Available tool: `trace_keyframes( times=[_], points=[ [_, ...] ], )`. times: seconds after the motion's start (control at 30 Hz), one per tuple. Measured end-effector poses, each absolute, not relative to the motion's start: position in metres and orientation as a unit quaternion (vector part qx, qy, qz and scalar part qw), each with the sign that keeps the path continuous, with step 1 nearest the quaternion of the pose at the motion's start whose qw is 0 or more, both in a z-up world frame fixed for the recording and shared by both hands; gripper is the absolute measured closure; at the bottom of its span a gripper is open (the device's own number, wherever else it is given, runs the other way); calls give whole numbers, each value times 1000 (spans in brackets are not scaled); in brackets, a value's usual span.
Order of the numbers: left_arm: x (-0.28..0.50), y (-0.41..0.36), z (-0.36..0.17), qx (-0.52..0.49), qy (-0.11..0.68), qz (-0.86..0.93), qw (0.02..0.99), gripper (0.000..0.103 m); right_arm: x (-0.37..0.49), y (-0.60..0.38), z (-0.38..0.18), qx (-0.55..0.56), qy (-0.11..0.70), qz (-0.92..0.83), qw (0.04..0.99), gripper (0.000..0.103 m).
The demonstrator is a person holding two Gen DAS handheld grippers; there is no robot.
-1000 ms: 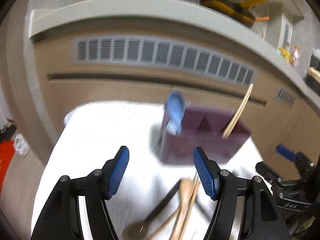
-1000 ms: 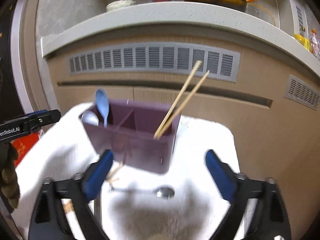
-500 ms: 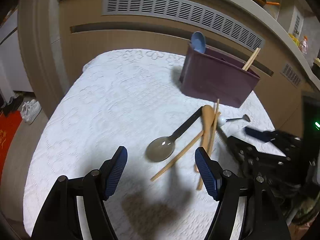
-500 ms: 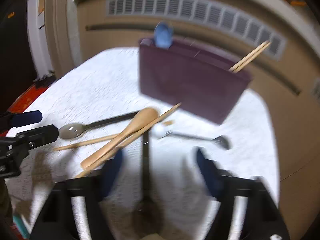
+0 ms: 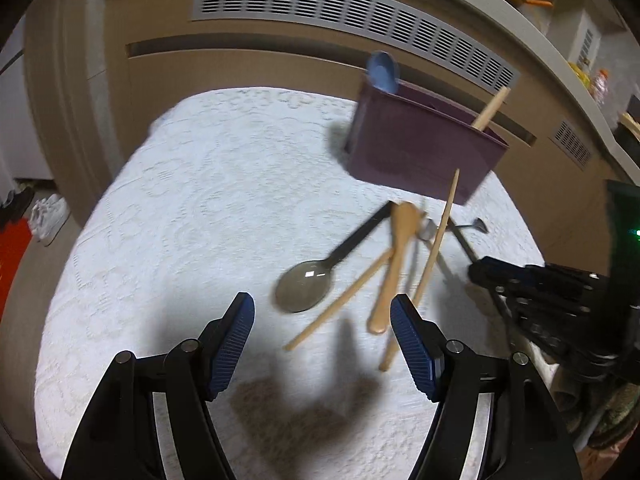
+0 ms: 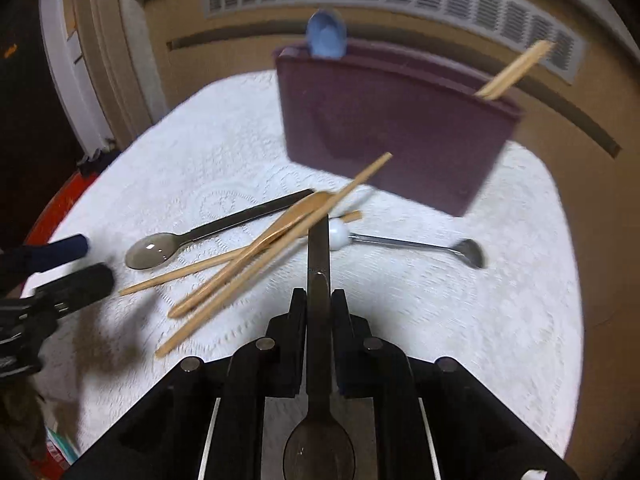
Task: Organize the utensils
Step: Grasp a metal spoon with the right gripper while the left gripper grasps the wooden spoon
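closing on the handle of a dark spoon [image 6: 318,320] whose bowl lies at 6 o'clock, the right gripper [image 6: 319,300] grips it for the purple holder [image 6: 384,120] at 12 o'clock, while the left gripper [image 5: 322,344] hovers wide and empty near the wooden spoon [image 5: 396,264].

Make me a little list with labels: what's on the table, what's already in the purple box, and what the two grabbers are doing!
Table: white lace cloth
Loose utensils: dark spoon, wooden spoon, chopsticks, small metal scoop
Purple box: holds a blue spoon and chopsticks
Right gripper: jaws closing on the handle of a second dark spoon
Left gripper: jaws open, nothing between them, above the cloth
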State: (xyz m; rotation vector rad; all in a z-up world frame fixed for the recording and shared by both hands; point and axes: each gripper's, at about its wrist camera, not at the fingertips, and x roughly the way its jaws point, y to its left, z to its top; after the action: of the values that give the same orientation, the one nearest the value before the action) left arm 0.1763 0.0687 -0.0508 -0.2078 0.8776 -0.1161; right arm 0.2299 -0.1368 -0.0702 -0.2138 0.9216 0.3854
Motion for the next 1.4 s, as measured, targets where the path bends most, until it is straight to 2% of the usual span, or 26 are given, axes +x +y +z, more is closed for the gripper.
trace_keyframes(
  times=[0.33, 0.4, 0.47, 0.63, 0.77, 1.0, 1.4],
  points=[
    [230, 7, -45, -43, 437, -141, 887, 34, 206, -206, -62, -33, 456, 153, 876, 92],
    [241, -10, -44, -15, 441, -164, 883, 40, 201, -214, -65, -23, 459, 151, 875, 92],
    [250, -27, -44, 12, 442, -193, 876, 52, 197, -220, -68, -14, 463, 152, 873, 92],
    [271, -59, -52, 89, 442, -193, 871, 65, 186, -227, -77, -9, 470, 152, 870, 92],
    [286, -73, -60, 116, 447, -178, 869, 66, 180, -231, -82, -3, 473, 155, 867, 91],
    [301, -39, -58, 30, 460, -124, 879, 66, 171, -239, -83, 4, 472, 156, 868, 91],
    [298, -18, -66, 24, 488, -91, 868, 65, 166, -230, -88, 0, 475, 159, 865, 91]
  ],
)
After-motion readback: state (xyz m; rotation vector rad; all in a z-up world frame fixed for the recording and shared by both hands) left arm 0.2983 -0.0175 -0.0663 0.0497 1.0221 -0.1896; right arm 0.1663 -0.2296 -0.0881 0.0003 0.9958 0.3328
